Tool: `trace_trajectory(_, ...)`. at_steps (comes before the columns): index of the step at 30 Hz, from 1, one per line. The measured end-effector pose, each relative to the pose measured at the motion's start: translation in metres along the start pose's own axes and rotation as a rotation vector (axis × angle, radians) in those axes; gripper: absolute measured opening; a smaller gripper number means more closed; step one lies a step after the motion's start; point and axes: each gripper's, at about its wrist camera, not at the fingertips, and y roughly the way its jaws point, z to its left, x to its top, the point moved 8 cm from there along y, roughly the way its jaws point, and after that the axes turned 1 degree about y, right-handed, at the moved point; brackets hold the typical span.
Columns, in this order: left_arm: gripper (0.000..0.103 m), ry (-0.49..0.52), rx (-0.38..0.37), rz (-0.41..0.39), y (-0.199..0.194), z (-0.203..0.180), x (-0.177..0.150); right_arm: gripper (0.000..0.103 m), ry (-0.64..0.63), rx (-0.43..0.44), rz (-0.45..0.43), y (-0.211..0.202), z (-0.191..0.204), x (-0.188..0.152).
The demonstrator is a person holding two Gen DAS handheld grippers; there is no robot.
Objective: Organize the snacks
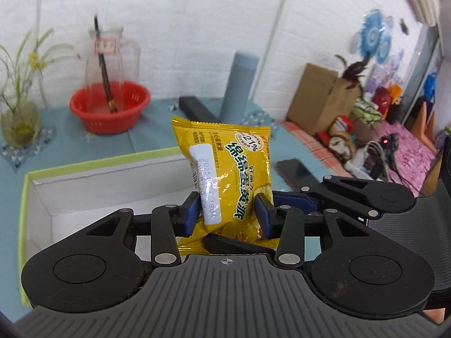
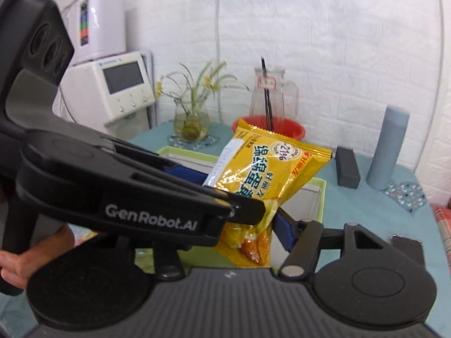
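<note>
Snack packet (image 1: pixel 225 174) – pinched by both hand-held grippers, left (image 1: pixel 227 211) and right (image 2: pixel 270 219) – above green-rimmed box (image 1: pixel 98 163), red basin (image 1: pixel 110 107) behind

We see black plastic linkages on our left gripper (image 1: pixel 228 211), with silver rivets. Its pads (image 1: pixel 192 211) are blue. White "GenRobot.AI" lettering marks one arm.

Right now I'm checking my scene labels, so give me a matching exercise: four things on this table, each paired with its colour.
Things:
1. snack packet
2. basin
3. cylinder
4. box rim

Colours:
a. grey-blue
b. light green
c. yellow
d. red

Pairs: 1-c, 2-d, 3-a, 4-b
</note>
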Motion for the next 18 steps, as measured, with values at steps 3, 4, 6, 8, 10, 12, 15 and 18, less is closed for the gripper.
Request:
trace_trajectory(3,0.029,-0.041,0.001,0.050,0.032,0.020,0.001,0.075,0.012,0.005,0.027,0.026,-0.013,-0.005)
trace_trajectory(4,0.035,-0.050,-0.001,0.055,0.036,0.024,0.001,0.077,0.015,-0.007,0.015,0.027,-0.016,-0.005)
trace_trajectory(6,0.051,-0.047,0.013,0.009,0.027,0.030,0.003,0.085,0.019,-0.021,-0.036,0.015,-0.020,-0.002)
trace_trajectory(8,0.056,-0.024,0.044,-0.040,0.010,0.028,0.004,0.095,0.028,-0.022,-0.081,-0.003,-0.019,0.001)
trace_trajectory(10,0.059,-0.005,0.046,-0.070,-0.012,0.019,0.001,0.095,0.015,-0.028,-0.118,-0.027,-0.013,-0.001)
trace_trajectory(12,0.066,0.011,0.022,-0.103,-0.038,0.007,-0.006,0.095,-0.005,-0.027,-0.140,-0.054,-0.005,-0.010)
trace_trajectory(15,0.074,0.039,0.015,-0.141,-0.076,-0.010,-0.028,0.102,-0.014,-0.017,-0.146,-0.087,0.012,-0.035)
trace_trajectory(18,0.079,0.048,0.034,-0.173,-0.110,-0.022,-0.062,0.102,0.003,-0.006,-0.137,-0.112,0.034,-0.070)
